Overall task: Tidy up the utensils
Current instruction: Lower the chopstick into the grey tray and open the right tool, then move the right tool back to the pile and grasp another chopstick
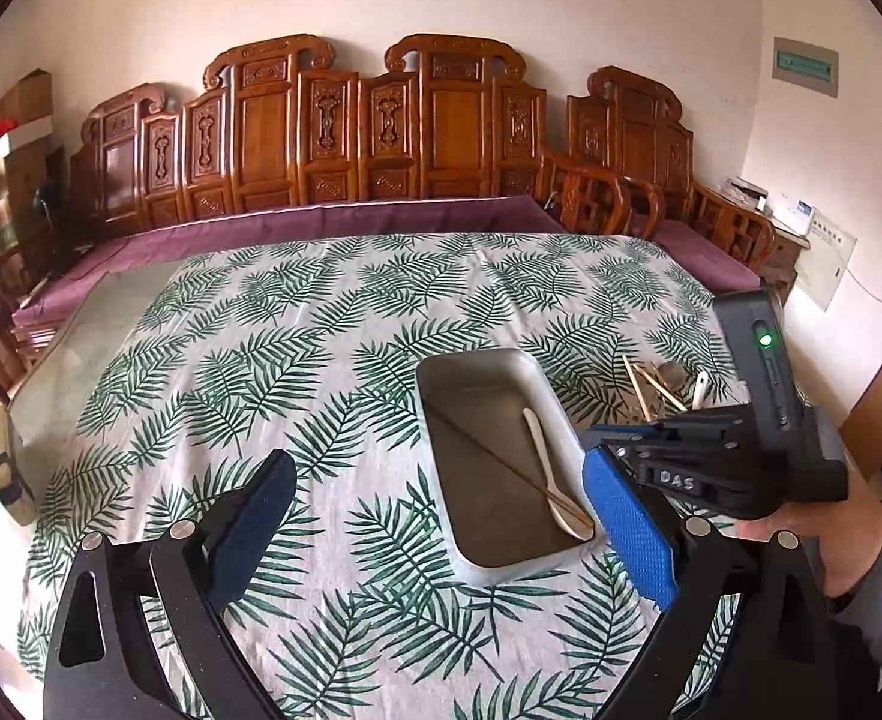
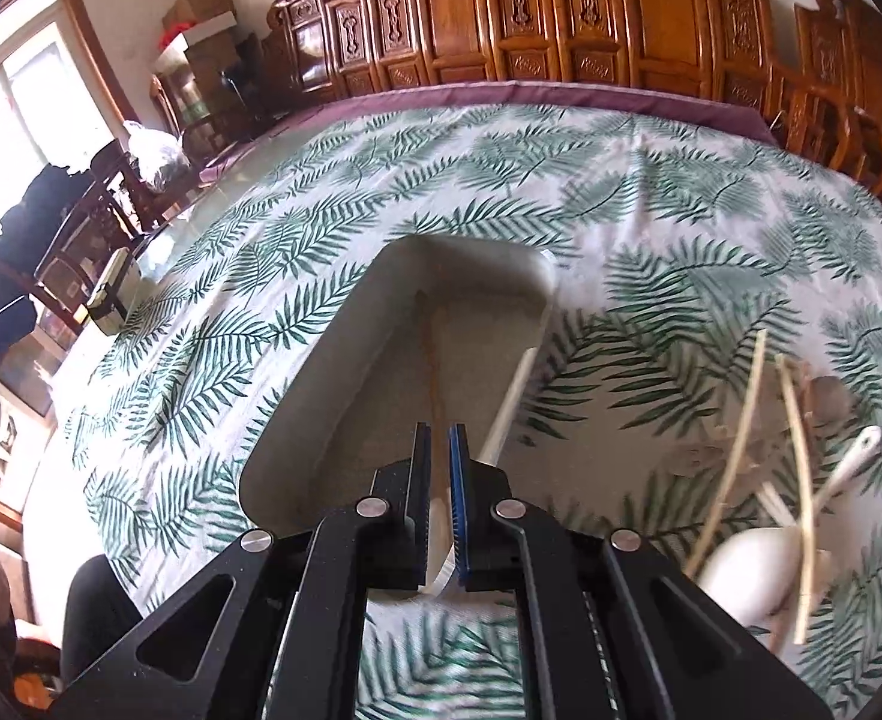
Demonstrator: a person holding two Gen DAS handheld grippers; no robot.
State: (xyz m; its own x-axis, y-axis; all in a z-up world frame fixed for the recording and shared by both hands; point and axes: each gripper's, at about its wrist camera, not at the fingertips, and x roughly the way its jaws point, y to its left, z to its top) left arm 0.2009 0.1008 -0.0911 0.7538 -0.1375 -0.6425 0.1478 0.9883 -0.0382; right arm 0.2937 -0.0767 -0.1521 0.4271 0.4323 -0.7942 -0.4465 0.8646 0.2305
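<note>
Where white raised letters read "DAS" on black plastic: right gripper (image 1: 606,441), ribbed fingers nearly closed, over near end of tray (image 2: 321,354), grasping chopsticks, it seems. Spread wide, holding nothing: left gripper (image 1: 441,516), blue dimpled pads. Inside rounded grey tray (image 1: 441,384): smooth white spoon (image 1: 546,468) crossing thin brown chopsticks (image 1: 501,462). Beyond, on leaf-print surface (image 1: 261,330): loose pile of utensils (image 1: 663,387).

The only lettering I can read is "DAS" in pale raised capitals on the black body of my right gripper (image 1: 606,450); the wall sign (image 1: 804,67) and papers (image 1: 828,261) carry print too small to read.
</note>
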